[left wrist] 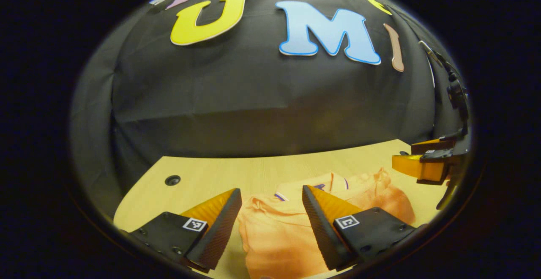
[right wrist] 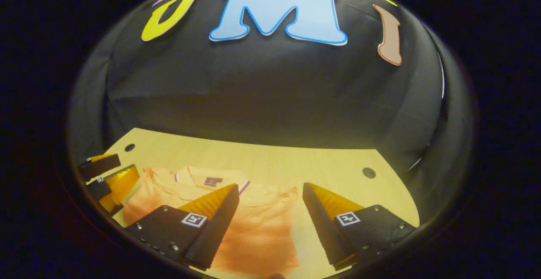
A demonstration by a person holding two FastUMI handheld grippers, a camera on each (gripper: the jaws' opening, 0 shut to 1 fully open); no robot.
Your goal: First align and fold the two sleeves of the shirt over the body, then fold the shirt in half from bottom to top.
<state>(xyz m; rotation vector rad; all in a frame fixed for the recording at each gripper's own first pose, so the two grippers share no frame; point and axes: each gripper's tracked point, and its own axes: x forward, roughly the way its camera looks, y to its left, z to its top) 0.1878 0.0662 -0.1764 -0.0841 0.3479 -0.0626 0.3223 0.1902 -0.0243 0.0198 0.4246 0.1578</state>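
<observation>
We have both grippers held above the near part of the table (left wrist: 203,173), nothing between the fingers of either. Left gripper (left wrist: 270,228): jaws standing wide, shirt (left wrist: 279,236) showing in the gap below. Right gripper (right wrist: 270,228): jaws wide as well, shirt's right side in the gap.

Shirt lies on the table, near side, collar (right wrist: 211,177) toward the far wall. It is an orange polo, short-sleeved, with a thin dark-and-white trim at the collar and a small dark tag inside the neck. In the right gripper view the right sleeve (right wrist: 283,198) spreads out toward the right; in the left gripper view the cloth on the right (left wrist: 389,194) looks bunched and rumpled. We cannot tell whether either sleeve is folded over the body yet.

Handling, our judgement: light knit cloth, soft, limp, no stiffness. It will drape and drag, and wrinkle if pulled from one point. Not fragile, not slippery; the ribbed finger faces should bite well. Best hold is a pinch at the sleeve hem, or at the shoulder seam, taking one layer only.

Table is pale wood-grain laminate, smooth, rounded at its far corners, with a dark round hole (right wrist: 369,172) near each.
</observation>
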